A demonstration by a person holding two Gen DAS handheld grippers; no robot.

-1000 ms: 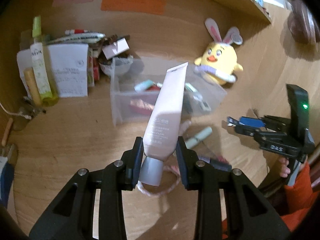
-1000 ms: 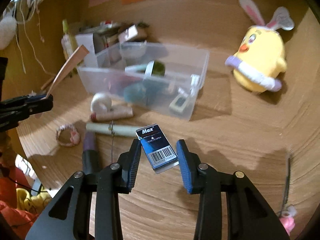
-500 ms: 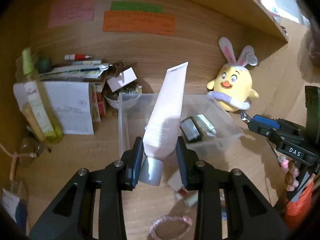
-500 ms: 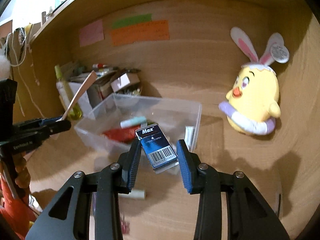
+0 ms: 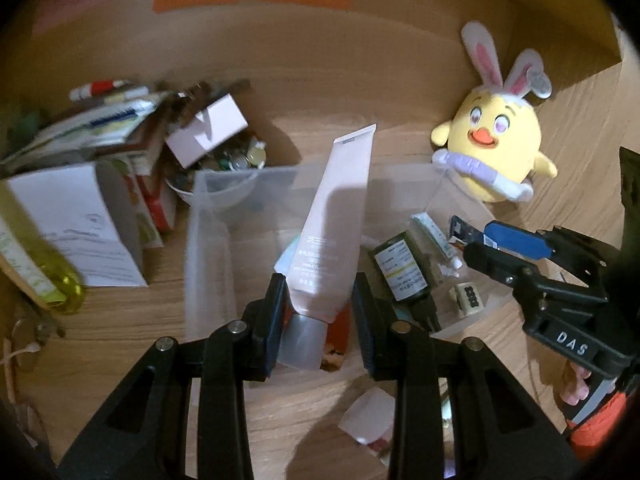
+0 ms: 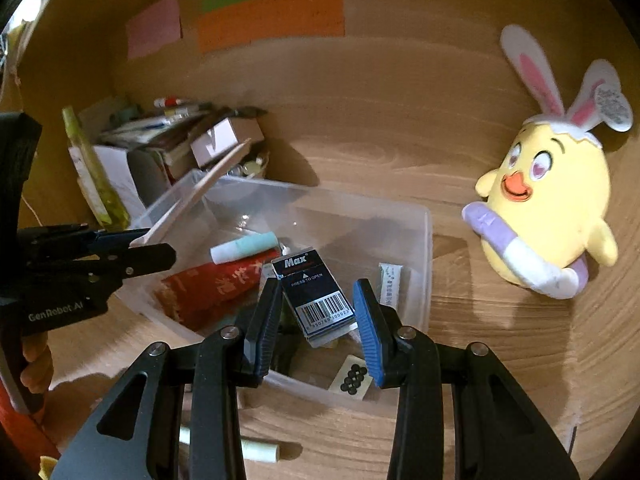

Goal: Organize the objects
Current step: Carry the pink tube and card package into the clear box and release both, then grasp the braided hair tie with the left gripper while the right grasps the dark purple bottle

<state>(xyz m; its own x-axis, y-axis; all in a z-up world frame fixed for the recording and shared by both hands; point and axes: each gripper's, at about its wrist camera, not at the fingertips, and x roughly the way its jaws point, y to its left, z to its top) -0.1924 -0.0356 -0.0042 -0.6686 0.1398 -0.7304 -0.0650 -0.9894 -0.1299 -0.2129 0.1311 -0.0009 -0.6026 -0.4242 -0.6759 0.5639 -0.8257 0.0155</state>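
Observation:
My left gripper [image 5: 320, 312] is shut on a pale pink tube [image 5: 334, 216] with a grey cap, held upright over the clear plastic bin [image 5: 208, 248]. My right gripper [image 6: 316, 320] is shut on a dark blue Max staples box [image 6: 316, 292], held over the same bin [image 6: 424, 264]. The bin holds a mint tube [image 6: 244, 246], a red packet [image 6: 212, 284], a dark green bottle [image 5: 400, 268] and small items. The left gripper also shows in the right wrist view [image 6: 132, 248], and the right gripper in the left wrist view [image 5: 476, 244].
A yellow chick plush with bunny ears [image 6: 548, 216] sits right of the bin. A pile of boxes, papers and pens [image 5: 104, 148] and a yellow-green bottle [image 5: 48, 280] stand to the left. Loose tubes [image 6: 256, 450] lie on the desk in front. Sticky notes [image 6: 272, 16] are on the back wall.
Both grippers have moved forward with their objects, from the front of the desk to over the bin. The tube and the staples box remain held.

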